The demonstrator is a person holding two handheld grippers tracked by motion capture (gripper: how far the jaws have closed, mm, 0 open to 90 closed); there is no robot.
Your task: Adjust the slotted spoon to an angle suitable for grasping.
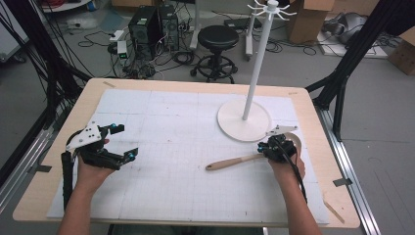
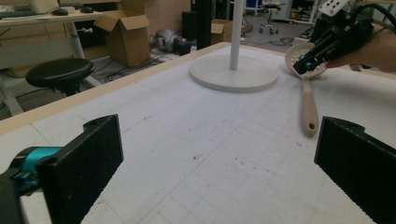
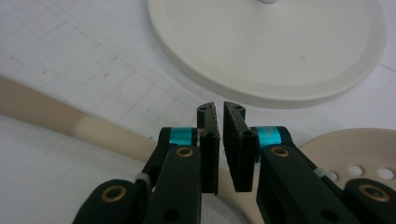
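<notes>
A wooden slotted spoon (image 1: 230,162) lies flat on the white grid mat (image 1: 171,127), handle pointing left, bowl at the right. My right gripper (image 1: 264,148) hovers over the spoon's neck with its jaws shut to a thin slit. In the right gripper view nothing shows between the gripper's (image 3: 220,109) pads; the spoon (image 3: 56,116) passes underneath. My left gripper (image 1: 125,142) is held open at the mat's left side, far from the spoon. The left gripper view shows its own wide-open gripper (image 2: 219,158) with the spoon (image 2: 309,112) and the right gripper (image 2: 303,63) beyond.
A white hanger stand with a round base (image 1: 235,125) and a tall pole (image 1: 257,58) rises just behind the spoon. The wooden table edge (image 1: 313,112) frames the mat. Beyond it, a black stool (image 1: 218,39), computers and boxes are on the floor.
</notes>
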